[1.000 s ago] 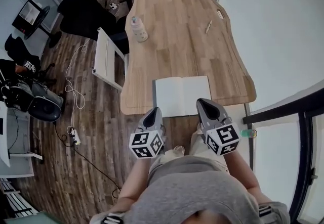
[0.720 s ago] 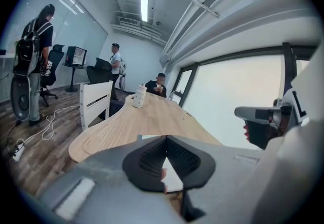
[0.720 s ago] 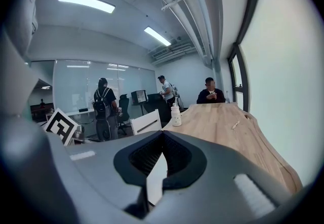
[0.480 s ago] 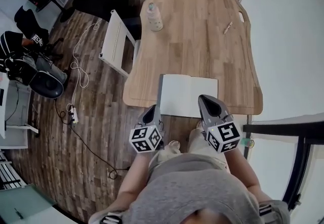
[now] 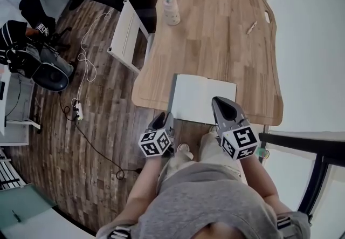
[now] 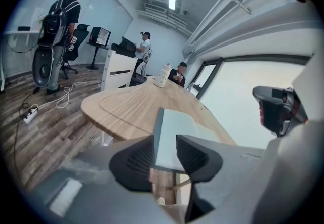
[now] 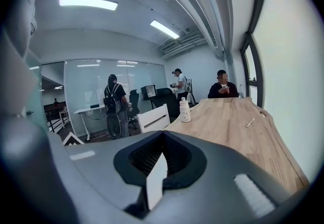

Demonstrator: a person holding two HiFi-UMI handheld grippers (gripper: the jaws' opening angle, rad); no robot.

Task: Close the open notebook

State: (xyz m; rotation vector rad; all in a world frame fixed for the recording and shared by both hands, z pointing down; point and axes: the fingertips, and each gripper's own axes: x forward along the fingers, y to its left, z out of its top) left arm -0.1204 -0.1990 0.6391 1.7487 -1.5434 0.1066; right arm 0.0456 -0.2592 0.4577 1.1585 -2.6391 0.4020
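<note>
1. Now the notebook [image 5: 204,98] lies open and flat at the near edge of the surface [image 5: 215,38], pale pages up. Its near rim seems to reach just past that edge.
2. My left gripper [image 5: 164,120] hangs at the notebook's near left corner. Its jaws have just been opening and stand fairly wide, with the left cover's edge lined up in the gap and the pads not pressing on it.
3. My right gripper [image 5: 221,104] hovers over the near right page, jaws drawn together at the tips. A pale sliver of page shows through the slit behind them, and I judge nothing gripped.
4. Step in hand, as I judge it: taking the left cover. To do it well, I slip one jaw under the overhanging corner, gather cover and leaves together and close firmly. I then swing that half over the spine in an arc, not a drag.
5. My right gripper serves best pressing the right half down so the book cannot slide off, and clearing away before the cover lands.
6. Surface: long, light wooden boards, with a bottle [image 5: 171,10] far off left and a pen-like thing [image 5: 251,27] far off right, both well apart from the notebook.
7. Room: plank floor [image 5: 108,141], a white chair [image 5: 126,35] beside the surface, a cable [image 5: 85,65] trailing, and a person with a backpack [image 6: 61,26] standing beyond.
</note>
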